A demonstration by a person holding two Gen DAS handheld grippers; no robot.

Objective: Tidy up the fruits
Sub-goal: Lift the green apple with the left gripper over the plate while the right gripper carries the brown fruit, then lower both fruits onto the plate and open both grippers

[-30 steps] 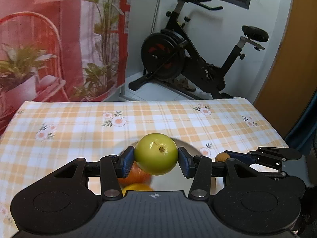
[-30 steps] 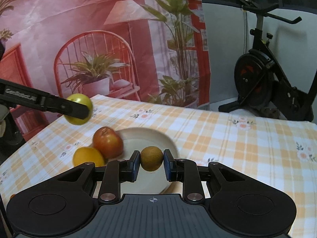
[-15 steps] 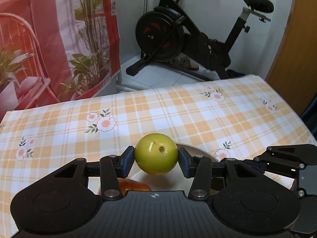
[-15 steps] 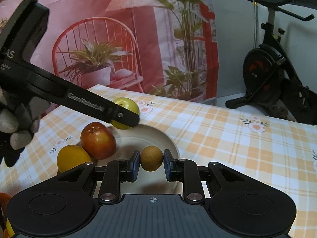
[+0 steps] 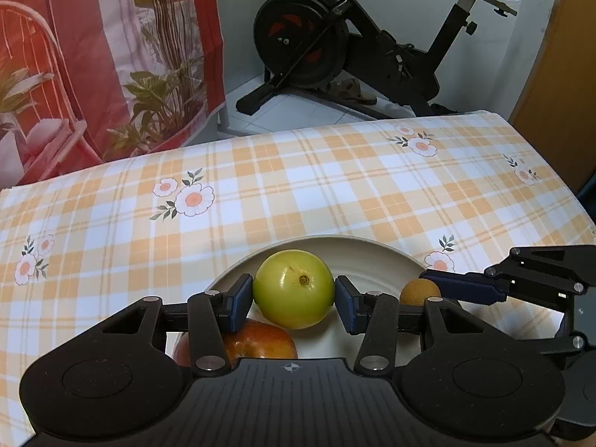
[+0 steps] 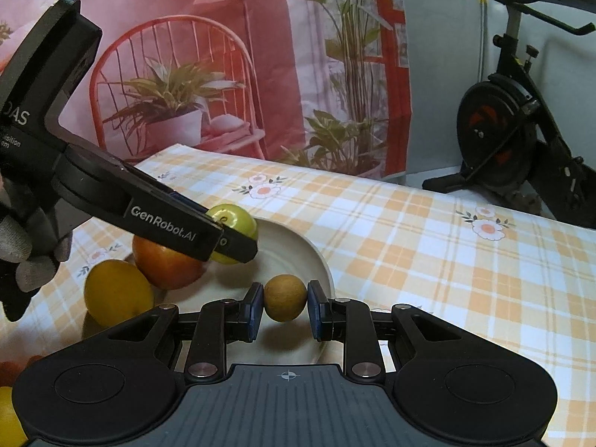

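Left gripper (image 5: 294, 300): pads pressed on both sides of a green apple (image 5: 293, 288), held over the plate (image 5: 372, 249) at lower centre of the left wrist view. Whether the apple touches the plate floor cannot be told.

Right gripper (image 6: 286, 305): clamped on a small brown fruit (image 6: 285, 297), held over the near rim of the plate at lower centre of the right wrist view. In the left wrist view the same fruit shows at lower right, over the plate's right side.

Already placed: a red apple (image 6: 165, 264) sits at the plate's left part, in the left centre of the right wrist view, directly under the left gripper's finger. An orange (image 6: 117, 292) lies just beside it to the lower left; whether it rests on the rim or on the tablecloth (image 6: 447, 253) cannot be told.

Outstanding, by judgement: both held fruits are yet to be released onto the plate. More fruit is partly visible at the far lower left edge of the right wrist view, apparently off the plate and still to collect.
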